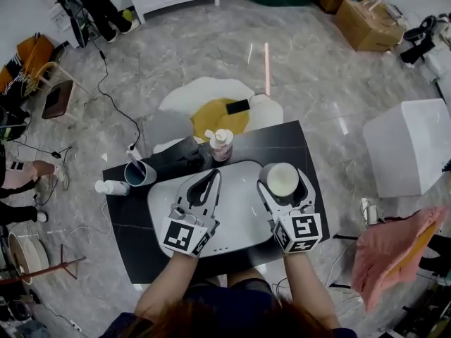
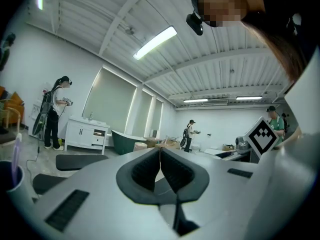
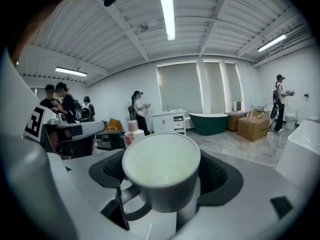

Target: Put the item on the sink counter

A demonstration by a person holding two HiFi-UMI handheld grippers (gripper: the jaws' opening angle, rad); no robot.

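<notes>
Head view: the right gripper (image 1: 284,187) grips 1 mug (image 3: 161,171) over the counter (image 1: 299,143), just right of the sink (image 1: 239,217). Next, I think, lower it flat, then let go. The left gripper (image 1: 204,186) is closed, holding nothing. I count 1 blue cup (image 1: 139,175), 1 standing bottle (image 1: 221,145) and 1 lying bottle (image 1: 113,186).

Grey left hand-held gripper (image 1: 210,178) and right hand-held gripper (image 1: 282,177) carry marker cubes (image 1: 184,236).

I see the mug (image 1: 282,179) between my right gripper's (image 1: 284,177) jaws, at the sink's (image 1: 239,213) right edge — left gripper (image 1: 211,176) beside it, bottle (image 1: 221,145) behind.
</notes>
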